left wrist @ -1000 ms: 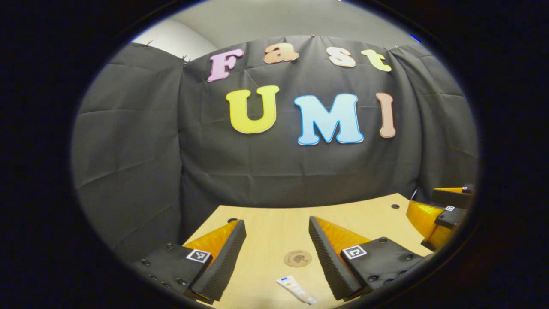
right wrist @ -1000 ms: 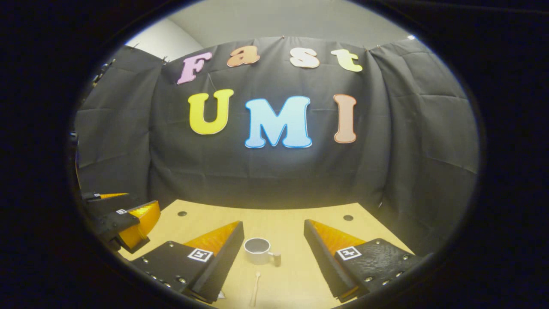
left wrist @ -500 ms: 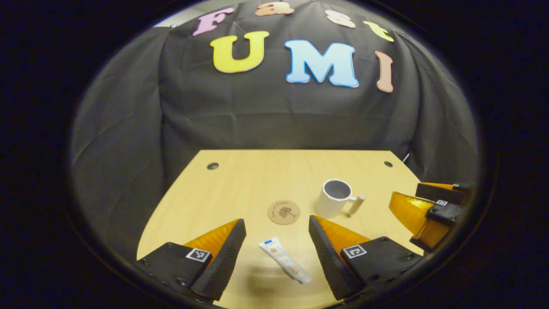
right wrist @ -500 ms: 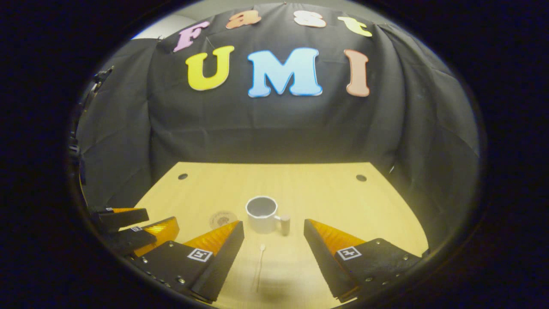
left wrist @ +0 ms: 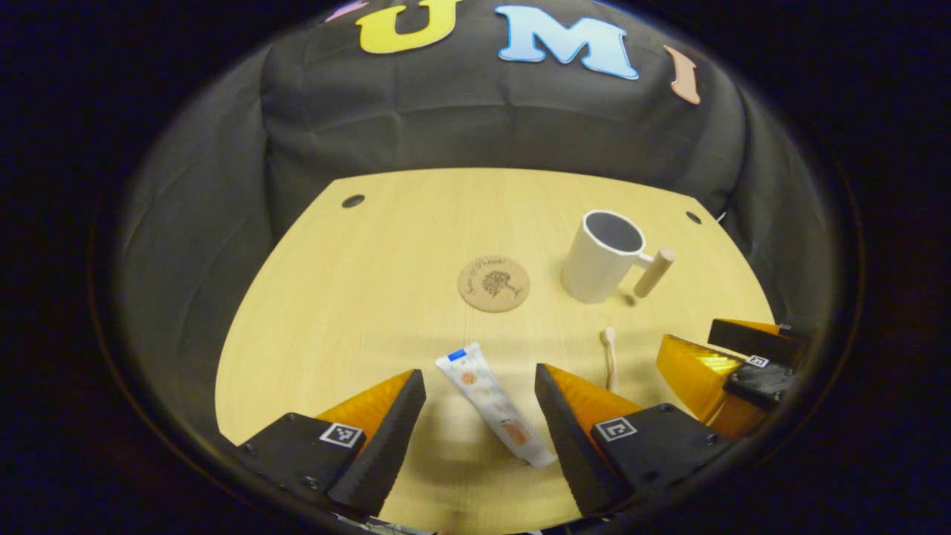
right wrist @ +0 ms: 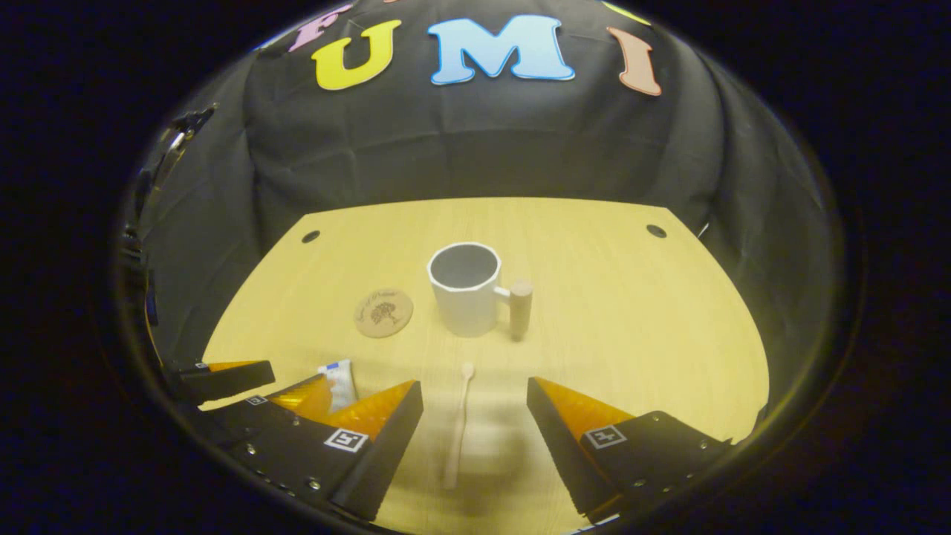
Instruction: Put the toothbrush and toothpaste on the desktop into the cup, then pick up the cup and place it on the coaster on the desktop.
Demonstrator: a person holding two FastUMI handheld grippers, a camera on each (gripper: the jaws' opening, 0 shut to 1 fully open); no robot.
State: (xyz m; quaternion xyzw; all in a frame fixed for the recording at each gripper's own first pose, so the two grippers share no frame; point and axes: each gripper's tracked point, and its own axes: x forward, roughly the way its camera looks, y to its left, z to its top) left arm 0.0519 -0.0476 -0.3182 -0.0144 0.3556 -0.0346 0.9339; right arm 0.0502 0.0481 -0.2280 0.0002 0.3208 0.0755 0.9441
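left gripper: the left gripper (left wrist: 475,416) hangs over the near edge of the bench (left wrist: 334,297), fingers spread wide, nothing in them. The toothpaste (left wrist: 494,401) lies flat right between them, slanted, cap end pointing away.

right gripper: the right gripper (right wrist: 475,423) is also wide and empty, with the toothbrush (right wrist: 457,423) lying flat between its fingers, head end toward the cup.

cup: the cup (right wrist: 466,290) stands upright mid-bench with a stubby wooden handle (right wrist: 520,308) on its right side. Looks empty from what I can see.

coaster: the coaster (right wrist: 383,313) sits just to the cup's left, apart from it, nothing on it.

risk, toothpaste: the tube lies at an angle to the fingers, so I reckon a close could catch it at the tail and let it swing or slip out.

risk, toothbrush: it's thin and flat on the bench. Come down too shallow and the fingers probably close on air, too deep and they scrape the wood.

risk, crowding: both grippers are side by side and both things go into one cup, so they could bump each other or knock the cup over on the drop.

risk, last step: with long stuff sticking out, the cup could get top-heavy when carried to the coaster.
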